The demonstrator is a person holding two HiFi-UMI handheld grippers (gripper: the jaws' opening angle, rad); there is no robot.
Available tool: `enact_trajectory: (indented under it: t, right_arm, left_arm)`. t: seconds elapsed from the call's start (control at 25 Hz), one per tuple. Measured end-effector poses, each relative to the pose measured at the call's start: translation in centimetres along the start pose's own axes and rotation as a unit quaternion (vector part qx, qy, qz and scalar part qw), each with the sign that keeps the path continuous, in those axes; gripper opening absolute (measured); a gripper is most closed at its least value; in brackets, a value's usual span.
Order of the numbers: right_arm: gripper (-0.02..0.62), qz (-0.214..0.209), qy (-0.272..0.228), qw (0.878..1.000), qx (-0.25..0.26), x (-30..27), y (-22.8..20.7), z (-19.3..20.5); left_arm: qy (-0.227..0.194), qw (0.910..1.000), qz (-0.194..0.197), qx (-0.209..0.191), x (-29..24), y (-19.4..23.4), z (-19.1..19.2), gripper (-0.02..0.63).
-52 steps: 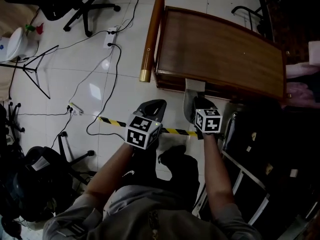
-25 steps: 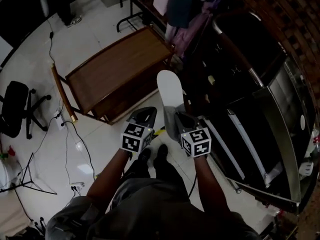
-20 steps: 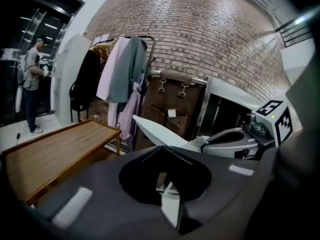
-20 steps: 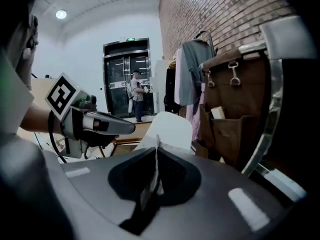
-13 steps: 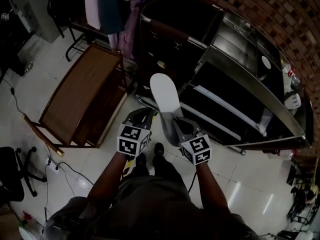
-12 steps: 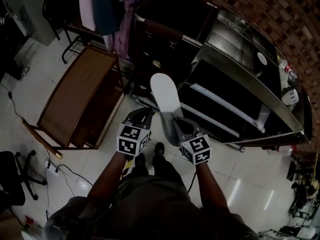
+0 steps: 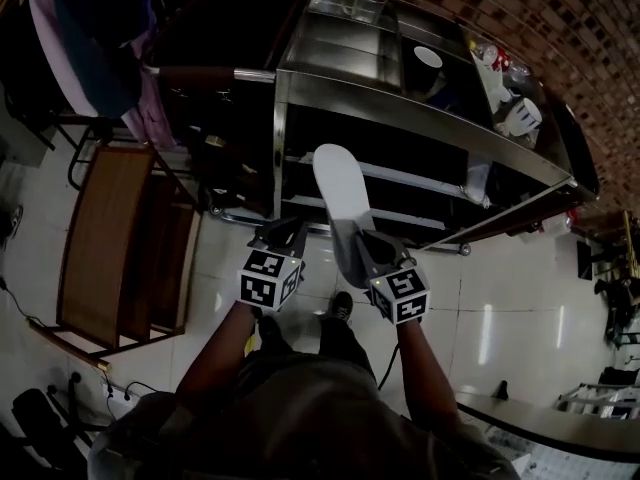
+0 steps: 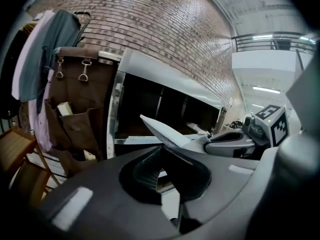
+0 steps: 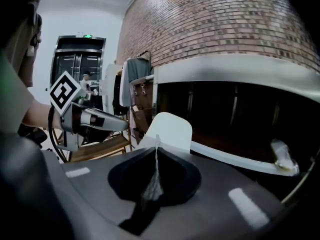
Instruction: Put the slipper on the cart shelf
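Note:
A white slipper (image 7: pixel 340 193) juts forward from my right gripper (image 7: pixel 352 240), which is shut on its heel end. In the right gripper view the slipper's sole (image 9: pixel 169 128) rises just past the jaws of that gripper (image 9: pixel 156 146), and a thin edge of it is pinched between them. My left gripper (image 7: pixel 283 230) is held beside it, shut and empty; in its own view the jaws of this gripper (image 8: pixel 162 150) meet with nothing in them. The steel cart (image 7: pixel 400 106) stands straight ahead, and its inner shelf (image 7: pixel 425 183) lies just beyond the slipper's toe.
A brown wooden table (image 7: pixel 100 248) stands to the left. Clothes (image 7: pixel 90 38) hang over a brown pocketed bag (image 8: pixel 75 114) at the cart's left end. A white cup (image 7: pixel 428 56) sits on the cart top, and a pale object (image 9: pixel 282 159) lies on a shelf. A brick wall is behind.
The view has swung round to face the cart, which now fills the top. The wooden table has slid to the left edge. Both grippers moved together, the slipper still gripped.

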State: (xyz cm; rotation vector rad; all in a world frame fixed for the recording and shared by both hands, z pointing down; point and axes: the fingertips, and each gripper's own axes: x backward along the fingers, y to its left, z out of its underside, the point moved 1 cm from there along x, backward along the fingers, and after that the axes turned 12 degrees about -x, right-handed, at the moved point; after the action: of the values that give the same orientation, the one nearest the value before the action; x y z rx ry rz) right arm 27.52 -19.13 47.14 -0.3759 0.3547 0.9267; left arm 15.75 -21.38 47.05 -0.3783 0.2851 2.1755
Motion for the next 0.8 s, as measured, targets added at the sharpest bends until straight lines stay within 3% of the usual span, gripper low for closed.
enact_trajectory:
  t: [0.48,0.8]
  right_arm:
    - [0.009,0.055,-0.022,0.997,-0.041,1.9,-18.8,-1.8]
    - [0.009,0.083,-0.037,0.994,-0.062,0.7,-29.8,-4.4]
  left_arm:
    - [0.014,0.9993,0.016,-0.032,-13.6,-6.8,-5.4,0.008]
    - [0.009,0.9998,0.012,-0.012,-20.0,-9.3,-8.9,0.008]
